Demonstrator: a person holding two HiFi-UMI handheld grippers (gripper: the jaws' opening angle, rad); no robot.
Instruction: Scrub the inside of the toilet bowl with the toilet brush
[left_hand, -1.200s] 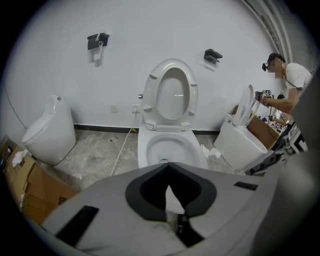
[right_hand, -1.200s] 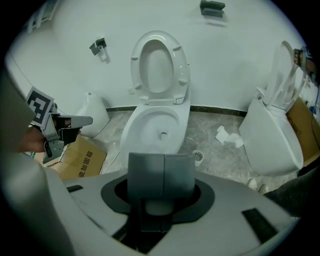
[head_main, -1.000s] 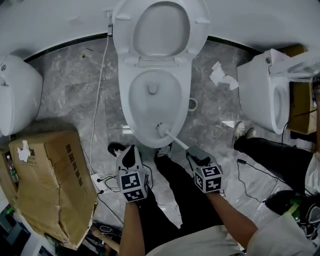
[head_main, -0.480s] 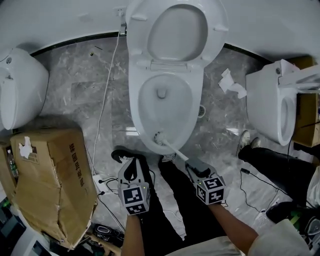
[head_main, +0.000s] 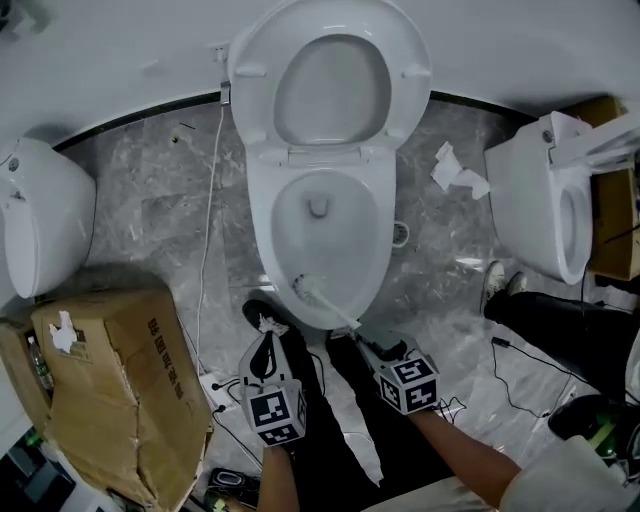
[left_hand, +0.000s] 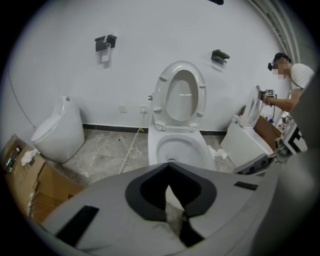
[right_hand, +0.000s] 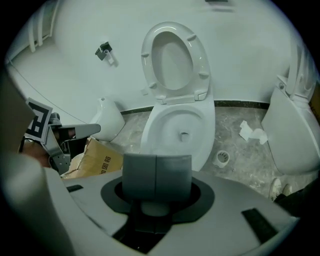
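Note:
The white toilet stands with its lid up, and its bowl is open below me. The toilet brush head rests inside the bowl against the front wall, a little left of centre. Its thin white handle slants back to my right gripper, which is shut on it. My left gripper hovers over the floor just in front of the bowl's left side, shut and empty.
A torn cardboard box sits at the left, with a white urinal behind it. Another toilet stands at the right, next to crumpled paper and a floor drain. A white cable and black cables cross the floor. Someone's legs are at the right.
The brush head has slid along the bowl's front wall from right of centre to left of centre, and my right gripper followed it leftward. The left gripper has hardly shifted.

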